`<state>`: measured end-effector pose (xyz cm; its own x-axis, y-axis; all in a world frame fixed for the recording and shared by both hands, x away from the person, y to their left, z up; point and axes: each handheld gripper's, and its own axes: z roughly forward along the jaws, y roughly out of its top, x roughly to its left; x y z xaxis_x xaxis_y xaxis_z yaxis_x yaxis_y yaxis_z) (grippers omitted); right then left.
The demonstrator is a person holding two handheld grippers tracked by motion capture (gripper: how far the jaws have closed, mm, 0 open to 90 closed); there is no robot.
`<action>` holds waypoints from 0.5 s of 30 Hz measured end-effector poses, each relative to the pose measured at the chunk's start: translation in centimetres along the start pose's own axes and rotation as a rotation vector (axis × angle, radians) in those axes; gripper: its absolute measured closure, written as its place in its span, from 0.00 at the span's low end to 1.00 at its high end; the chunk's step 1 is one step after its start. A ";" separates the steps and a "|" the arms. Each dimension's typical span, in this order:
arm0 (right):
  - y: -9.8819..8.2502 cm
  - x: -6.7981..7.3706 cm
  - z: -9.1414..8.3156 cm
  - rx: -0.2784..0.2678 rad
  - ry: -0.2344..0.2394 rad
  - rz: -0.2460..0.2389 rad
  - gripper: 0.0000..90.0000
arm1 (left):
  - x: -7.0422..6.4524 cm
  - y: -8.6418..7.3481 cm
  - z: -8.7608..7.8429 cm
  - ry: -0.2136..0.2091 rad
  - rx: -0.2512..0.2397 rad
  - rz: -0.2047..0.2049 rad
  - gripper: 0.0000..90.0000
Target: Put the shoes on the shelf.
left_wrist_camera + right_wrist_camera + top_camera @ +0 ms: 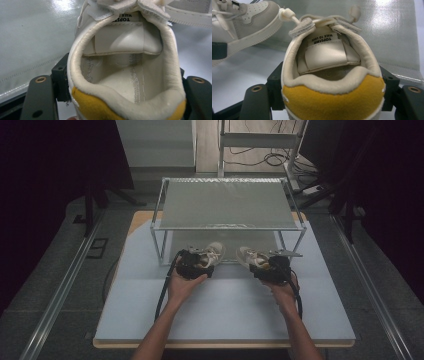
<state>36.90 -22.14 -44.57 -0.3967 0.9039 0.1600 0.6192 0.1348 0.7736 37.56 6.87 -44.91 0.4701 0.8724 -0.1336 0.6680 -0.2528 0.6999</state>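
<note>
Shoes: two small white sneakers with yellow heel patches, side by side on the counter [150, 320], toes pointing far, just in front of the wire rack [227, 202].
Left shoe [210, 254]: heel clamped in the left claw [117, 100], one jaw on each side.
Right shoe [250, 257]: heel clamped in the right claw [332, 100], likewise.
Step in hand: judged as carrying the pair toward the rack's lower level.
Next move: push both forward under the top shelf, keep them level, then part the jaws.
</note>
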 end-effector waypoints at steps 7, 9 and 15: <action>0.1 0.1 0.8 -0.011 -0.001 0.016 0.33 | 0.3 0.5 0.7 0.004 0.002 -0.004 0.33; 0.2 0.2 1.1 -0.014 -0.002 0.020 0.33 | 0.4 0.7 0.9 0.004 0.001 -0.002 0.33; 0.8 0.6 1.7 -0.025 -0.008 0.017 0.33 | 0.4 1.4 1.3 0.004 -0.009 -0.005 0.33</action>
<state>38.30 -20.77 -44.90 -0.3806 0.9093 0.1685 0.6087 0.1092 0.7859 39.44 6.36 -44.93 0.4641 0.8756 -0.1342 0.6654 -0.2447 0.7052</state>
